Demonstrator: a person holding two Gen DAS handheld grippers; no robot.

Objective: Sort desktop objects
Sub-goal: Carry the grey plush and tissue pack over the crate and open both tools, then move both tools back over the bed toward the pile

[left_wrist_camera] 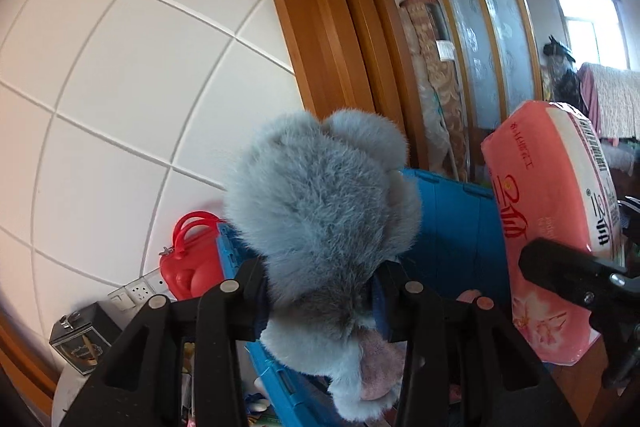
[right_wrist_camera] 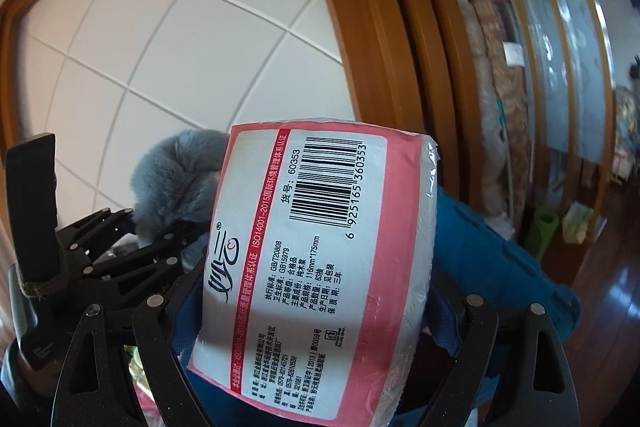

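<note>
Here we see the left gripper (left_wrist_camera: 320, 291) clamped on a grey-blue plush toy (left_wrist_camera: 320, 203), its two black fingers (left_wrist_camera: 236, 303) pressed into the fur on either side. The toy stands up out of the grip, with a pink patch showing at its lower end. We hold it raised in front of a blue bin (left_wrist_camera: 452, 227) that lies just behind and below it.

To the right in the left wrist view, the right gripper (right_wrist_camera: 308, 311) is closed on a pink pack of tissue paper (right_wrist_camera: 316, 259), wide as that pack is; its fingers (right_wrist_camera: 168, 311) sit against the two sides of the pack. The pack is tilted, its white label and barcode facing the right wrist camera. From that camera we also see the toy's fur just beside the pack's left edge, with the black linkage of the left gripper below it.

Both things are held up in the air, near each other, in front of the blue bin. Left of the bin we find a red plastic case (left_wrist_camera: 192, 259) with handles, then a white wall socket (left_wrist_camera: 138, 291) and a small dark box (left_wrist_camera: 80, 343) lower down. Behind everything stand a white tiled wall (left_wrist_camera: 120, 87) and a wooden door frame (left_wrist_camera: 320, 7).
</note>
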